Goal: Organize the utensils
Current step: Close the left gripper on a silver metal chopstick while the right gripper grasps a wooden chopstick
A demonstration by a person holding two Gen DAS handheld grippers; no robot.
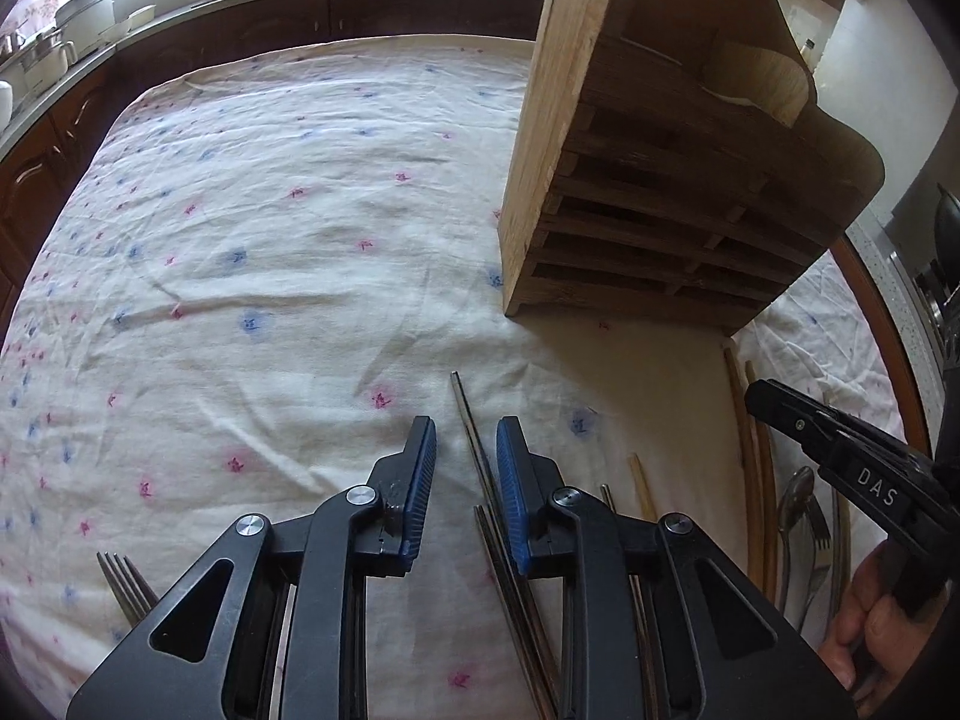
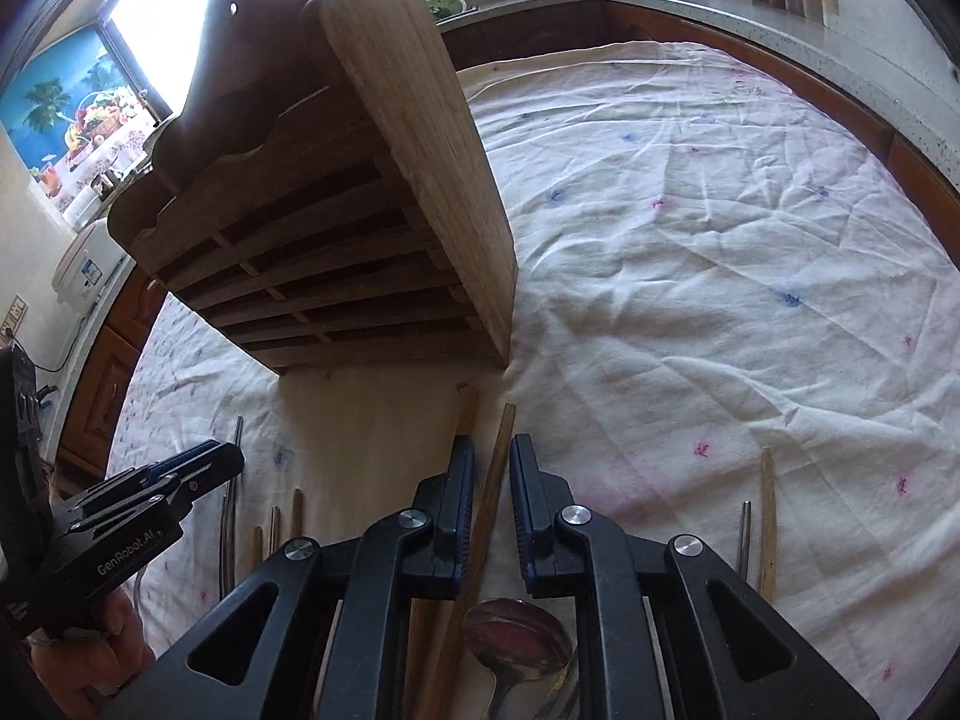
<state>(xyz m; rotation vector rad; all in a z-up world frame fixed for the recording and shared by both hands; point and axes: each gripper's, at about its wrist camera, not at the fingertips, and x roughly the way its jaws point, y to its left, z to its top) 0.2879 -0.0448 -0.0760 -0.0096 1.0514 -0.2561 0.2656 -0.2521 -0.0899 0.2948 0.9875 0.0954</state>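
Observation:
A wooden utensil holder (image 1: 654, 180) with slatted compartments stands on the floral tablecloth; it also shows in the right wrist view (image 2: 336, 210). My left gripper (image 1: 467, 456) is open above metal chopsticks (image 1: 480, 468) that lie between its fingers. My right gripper (image 2: 492, 480) is open over a wooden chopstick (image 2: 489, 498), with a metal spoon (image 2: 516, 648) just below it. The right gripper also shows in the left wrist view (image 1: 840, 450), above a spoon and fork (image 1: 804, 516). The left gripper shows in the right wrist view (image 2: 180, 468).
A fork (image 1: 123, 582) lies at the lower left. Wooden chopsticks (image 1: 747, 456) lie in front of the holder. More chopsticks (image 2: 767, 516) lie to the right, and metal ones (image 2: 231, 492) to the left. Kitchen counters (image 1: 240, 6) ring the table.

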